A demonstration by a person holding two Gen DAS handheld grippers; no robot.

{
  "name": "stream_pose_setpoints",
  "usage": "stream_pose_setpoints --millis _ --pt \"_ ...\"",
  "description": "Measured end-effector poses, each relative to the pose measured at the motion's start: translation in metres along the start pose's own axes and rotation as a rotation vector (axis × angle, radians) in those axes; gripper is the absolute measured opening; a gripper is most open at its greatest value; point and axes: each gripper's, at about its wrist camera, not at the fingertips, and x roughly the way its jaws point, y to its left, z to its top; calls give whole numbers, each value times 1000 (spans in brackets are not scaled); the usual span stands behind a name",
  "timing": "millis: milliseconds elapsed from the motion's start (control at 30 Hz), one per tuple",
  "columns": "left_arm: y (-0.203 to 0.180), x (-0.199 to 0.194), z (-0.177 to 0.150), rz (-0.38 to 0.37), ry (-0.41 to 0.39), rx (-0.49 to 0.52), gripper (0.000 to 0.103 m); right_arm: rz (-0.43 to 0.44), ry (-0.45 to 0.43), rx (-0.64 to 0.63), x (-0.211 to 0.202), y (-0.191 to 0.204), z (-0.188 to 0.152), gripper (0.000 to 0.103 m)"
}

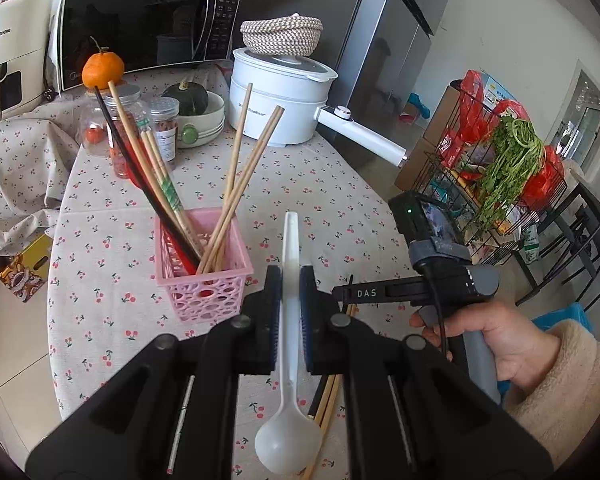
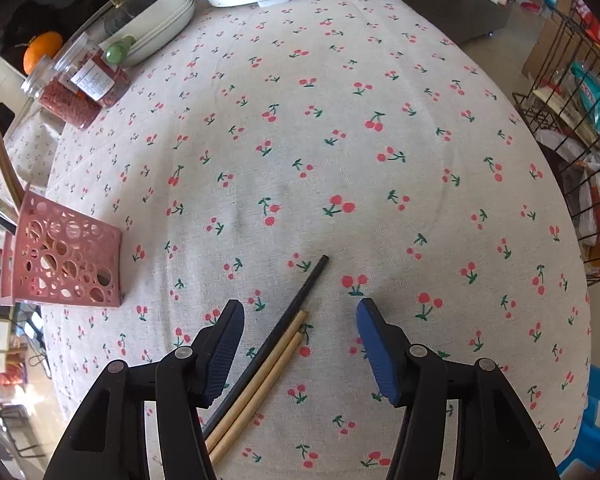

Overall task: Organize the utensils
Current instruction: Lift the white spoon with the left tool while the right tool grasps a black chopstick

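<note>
My left gripper (image 1: 290,312) is shut on the handle of a white plastic spoon (image 1: 289,432), bowl end toward the camera, held above the table just right of the pink basket (image 1: 204,280). The basket holds several wooden, black and red chopsticks (image 1: 236,184). It shows at the left in the right wrist view (image 2: 64,264). My right gripper (image 2: 300,344) is open, low over the table, with one black chopstick (image 2: 296,300) and two wooden chopsticks (image 2: 268,372) lying between its fingers. The right gripper also shows in the left wrist view (image 1: 342,294), above those chopsticks (image 1: 328,400).
A cherry-print cloth covers the table (image 2: 340,120). At the back stand a white electric pot (image 1: 280,96), a bowl with a squash (image 1: 198,114), spice jars (image 1: 124,128), an orange (image 1: 102,70) and a microwave (image 1: 148,20). A wire rack with greens (image 1: 504,160) stands right of the table.
</note>
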Motion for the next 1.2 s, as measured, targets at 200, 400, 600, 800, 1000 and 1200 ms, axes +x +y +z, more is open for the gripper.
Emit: stream_pose_setpoints --millis 200,400,600,800,1000,1200 --pt "11 -7 1 -4 -9 -21 10 -45 -39 -118 4 40 -1 45" --pt "20 -12 2 -6 -15 -39 10 75 -50 -159 4 61 0 25" --pt "27 -15 3 -9 -16 -53 10 116 -46 -167 -13 68 -14 25" --pt "29 -18 3 -21 -21 -66 10 201 -40 -145 -34 61 -23 25" --pt "29 -19 3 -17 -21 -68 10 162 9 -130 -18 69 -29 25" --pt "34 -23 4 -7 -47 -88 10 -13 -34 -206 -14 97 -23 21"
